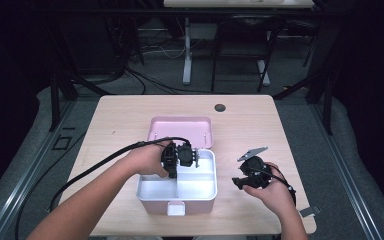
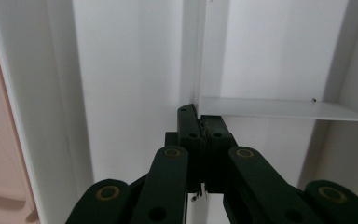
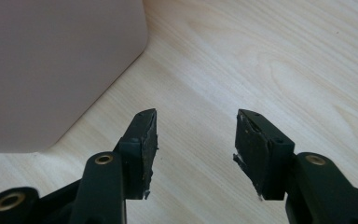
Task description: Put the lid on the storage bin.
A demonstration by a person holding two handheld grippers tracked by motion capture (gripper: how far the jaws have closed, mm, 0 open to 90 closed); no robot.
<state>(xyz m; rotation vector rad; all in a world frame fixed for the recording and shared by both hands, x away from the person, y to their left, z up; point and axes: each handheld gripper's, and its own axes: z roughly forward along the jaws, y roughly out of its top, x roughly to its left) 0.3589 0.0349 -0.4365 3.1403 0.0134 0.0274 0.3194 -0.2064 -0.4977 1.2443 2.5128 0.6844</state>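
A pink box (image 1: pixel 152 205) stands open at the middle of the table, its lid (image 1: pixel 180 131) lying flat behind it. Inside sits a white tray (image 1: pixel 200 187) with compartments. My left gripper (image 1: pixel 180 156) reaches down into the tray's back part. In the left gripper view its jaws (image 2: pixel 200 121) are shut on the top edge of the tray's upright divider (image 2: pixel 193 46), where a cross divider (image 2: pixel 284 109) branches off. My right gripper (image 1: pixel 237 182) rests low over the table to the right of the box, open and empty (image 3: pixel 196 126), pointing at the box's pink wall (image 3: pixel 51 70).
The wooden table (image 1: pixel 260 125) has a dark round hole (image 1: pixel 220 107) near its far edge and a small grey tag (image 1: pixel 310 211) at the right front edge. Cables trail off the left side. Another table's legs (image 1: pixel 186 55) stand beyond.
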